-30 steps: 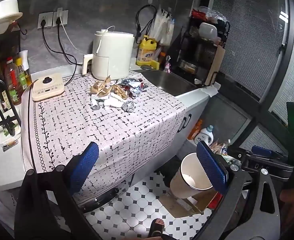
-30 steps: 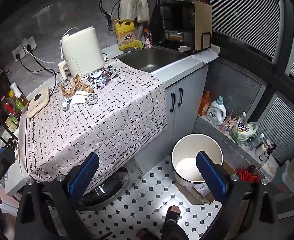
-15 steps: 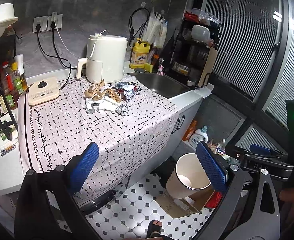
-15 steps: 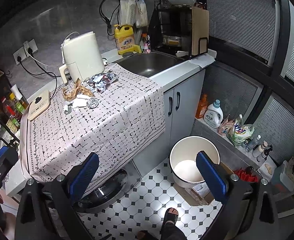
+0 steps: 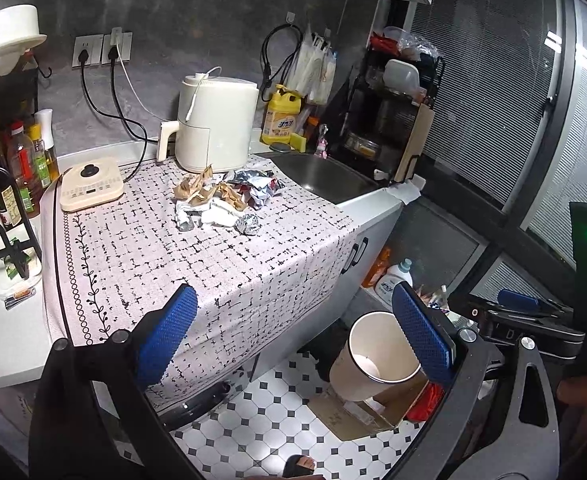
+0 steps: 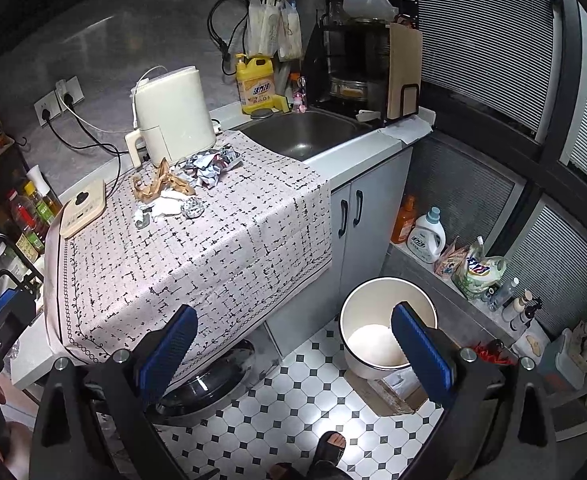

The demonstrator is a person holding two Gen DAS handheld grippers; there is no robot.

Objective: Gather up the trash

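A heap of trash (image 5: 223, 200) (image 6: 181, 186) lies on the patterned cloth near the white appliance: brown paper scraps, white tissue, crumpled foil wrappers and a foil ball (image 5: 248, 224). A white bin (image 5: 373, 356) (image 6: 373, 336) stands on the tiled floor below the counter's right end. My left gripper (image 5: 293, 340) hovers open well short of the counter's front edge, nothing between its blue pads. My right gripper (image 6: 293, 352) is open too, high above the floor, its right pad over the bin.
A white air fryer (image 5: 213, 128) stands behind the trash. A cream scale (image 5: 91, 189) lies at the left. The sink (image 6: 305, 136) is to the right. Bottles crowd the left rack (image 5: 21, 168). Detergent bottles (image 6: 425, 236) and cardboard (image 5: 357, 412) sit by the bin. A sandalled foot (image 6: 329, 446) stands below.
Both views have pulled slightly back and tilted up, so the counter and trash sit a little farther off. Both grippers stay open and hold nothing.
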